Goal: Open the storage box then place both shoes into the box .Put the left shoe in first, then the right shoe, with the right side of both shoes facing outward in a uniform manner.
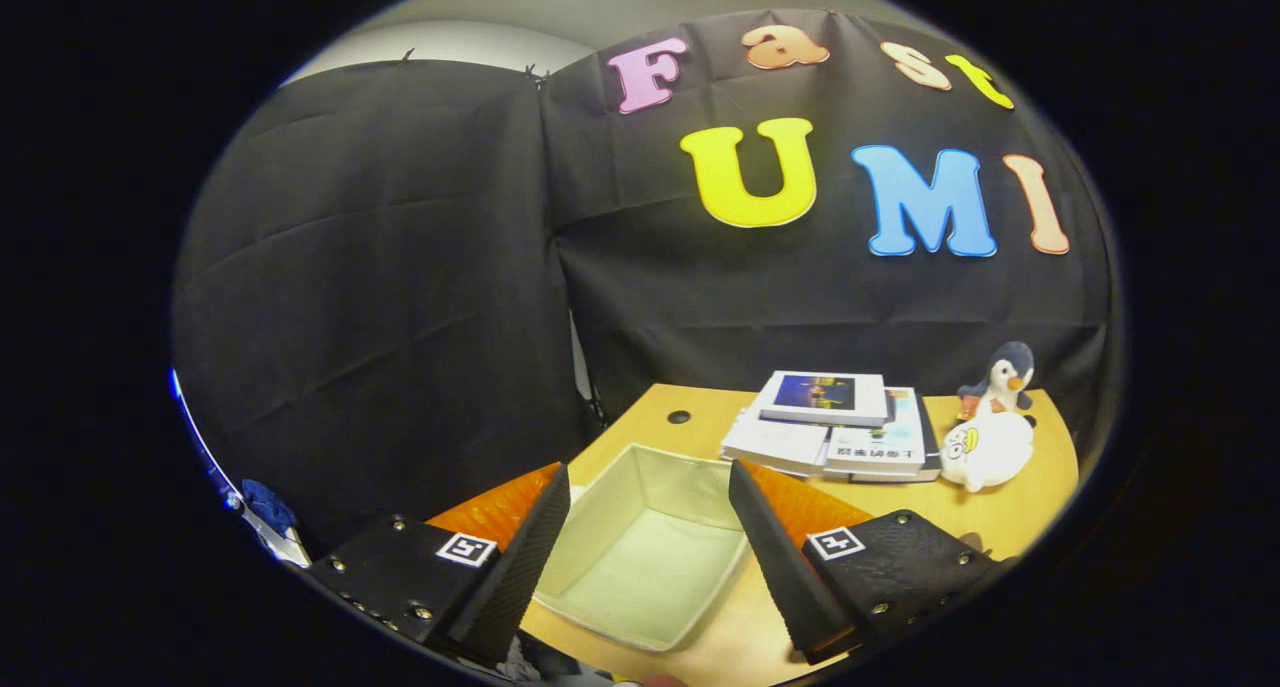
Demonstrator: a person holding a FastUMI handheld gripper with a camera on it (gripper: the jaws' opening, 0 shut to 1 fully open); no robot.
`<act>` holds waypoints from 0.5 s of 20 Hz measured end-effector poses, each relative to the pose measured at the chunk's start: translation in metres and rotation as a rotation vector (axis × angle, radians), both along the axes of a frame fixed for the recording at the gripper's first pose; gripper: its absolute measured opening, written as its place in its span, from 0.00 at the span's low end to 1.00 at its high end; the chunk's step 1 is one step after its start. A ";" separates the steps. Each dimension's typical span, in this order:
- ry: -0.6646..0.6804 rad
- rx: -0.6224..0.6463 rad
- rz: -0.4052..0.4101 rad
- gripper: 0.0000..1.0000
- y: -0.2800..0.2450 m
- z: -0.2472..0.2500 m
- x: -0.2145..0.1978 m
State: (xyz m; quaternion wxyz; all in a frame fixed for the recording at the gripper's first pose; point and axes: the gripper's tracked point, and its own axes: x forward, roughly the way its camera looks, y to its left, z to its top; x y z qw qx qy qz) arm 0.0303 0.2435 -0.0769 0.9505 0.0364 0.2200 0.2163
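Storage box (640, 557) open, pale fabric, between spread tool (650, 537) fingers

Gripper (650, 542): two wedge-shaped fingers (520, 567) with ribbed textured faces, set apart, nothing between them. Each mount block carries silver screws and a square white fiducial tag (466, 548).

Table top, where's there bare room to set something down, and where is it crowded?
Bare wood of the table lies between the open storage box and the stack of books, around the round hole. The box's own floor is bare too. The far corner is crowded with books and two plush toys. The gripper hovers open above the box.
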 end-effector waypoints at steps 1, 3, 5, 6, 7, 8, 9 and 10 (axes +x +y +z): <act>-0.002 -0.010 -0.019 0.98 -0.013 -0.002 0.001; 0.000 -0.036 -0.058 0.98 -0.040 -0.009 0.005; 0.011 -0.065 -0.092 0.98 -0.065 -0.021 0.006; 0.018 -0.077 -0.109 0.97 -0.076 -0.027 0.006; 0.025 -0.089 -0.124 0.98 -0.088 -0.034 0.006; 0.033 -0.105 -0.142 0.97 -0.100 -0.043 0.007; 0.043 -0.121 -0.160 0.97 -0.112 -0.052 0.008; 0.055 -0.134 -0.178 0.98 -0.123 -0.060 0.008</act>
